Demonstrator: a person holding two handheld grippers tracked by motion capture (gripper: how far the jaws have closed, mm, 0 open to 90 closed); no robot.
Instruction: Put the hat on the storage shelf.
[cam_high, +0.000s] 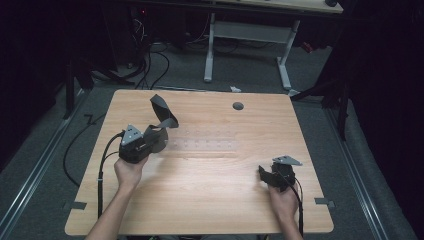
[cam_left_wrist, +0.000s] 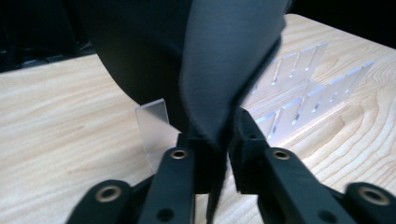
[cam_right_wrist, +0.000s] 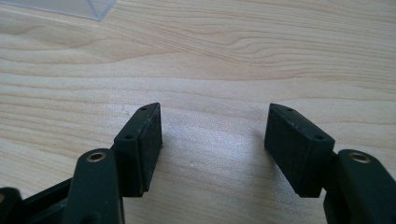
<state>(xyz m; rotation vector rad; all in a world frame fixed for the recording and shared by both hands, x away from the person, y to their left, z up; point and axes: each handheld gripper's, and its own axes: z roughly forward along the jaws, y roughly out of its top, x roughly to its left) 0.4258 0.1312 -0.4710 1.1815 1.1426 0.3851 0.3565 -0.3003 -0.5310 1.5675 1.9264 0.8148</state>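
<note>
A dark grey cloth strip (cam_high: 162, 112) rises from my left gripper (cam_high: 158, 135) at the table's left centre and curls up and forward. In the left gripper view the cloth (cam_left_wrist: 224, 60) runs down between the two pads of the left gripper (cam_left_wrist: 222, 140). It lies against the left pad, and a thin line of light shows at the right pad. Just beyond is a clear slotted acrylic rack (cam_left_wrist: 303, 93), faint on the wood in the high view (cam_high: 205, 145). My right gripper (cam_high: 266, 174) rests low at the right, open over bare wood (cam_right_wrist: 212, 126).
The wooden table (cam_high: 210, 200) has a round cable hole (cam_high: 238, 106) near its far edge and tape marks at its left (cam_high: 75, 205) and right (cam_high: 324, 201) front corners. A corner of clear acrylic (cam_right_wrist: 70, 7) lies ahead of the right gripper. Cables trail off the left side.
</note>
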